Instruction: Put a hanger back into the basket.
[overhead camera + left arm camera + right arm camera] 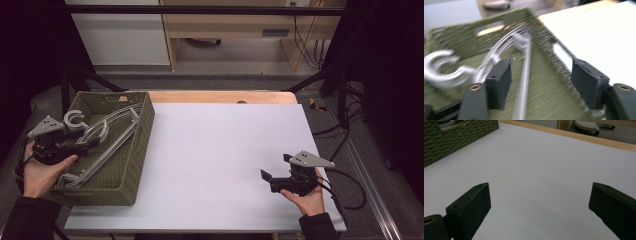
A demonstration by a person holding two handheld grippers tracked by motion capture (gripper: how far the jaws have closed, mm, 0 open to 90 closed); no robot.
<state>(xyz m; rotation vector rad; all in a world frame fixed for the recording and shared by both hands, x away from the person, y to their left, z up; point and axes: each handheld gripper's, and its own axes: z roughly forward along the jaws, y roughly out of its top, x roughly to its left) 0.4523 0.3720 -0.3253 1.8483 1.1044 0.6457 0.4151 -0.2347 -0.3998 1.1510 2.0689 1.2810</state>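
White table [220, 165], green woven basket [135, 165] at its left edge with grey hangers [107, 145] lying inside, long axis running from near-left toward the far-right corner. Left gripper [541, 82] hovers over the basket, jaws apart and clamped on nothing, one hanger bar passing between and below them, hook [441, 67] off to their left. Right gripper [276, 167] sits well apart on the table, jaws wide and empty, so left is nearer.

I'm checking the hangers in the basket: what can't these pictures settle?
- High view: the left hand-held gripper and hand cover part of the grey hangers, so their count is unclear.
- Left gripper view: motion blur smears the hook.
- Right gripper view: the basket is cut off by the frame edge.
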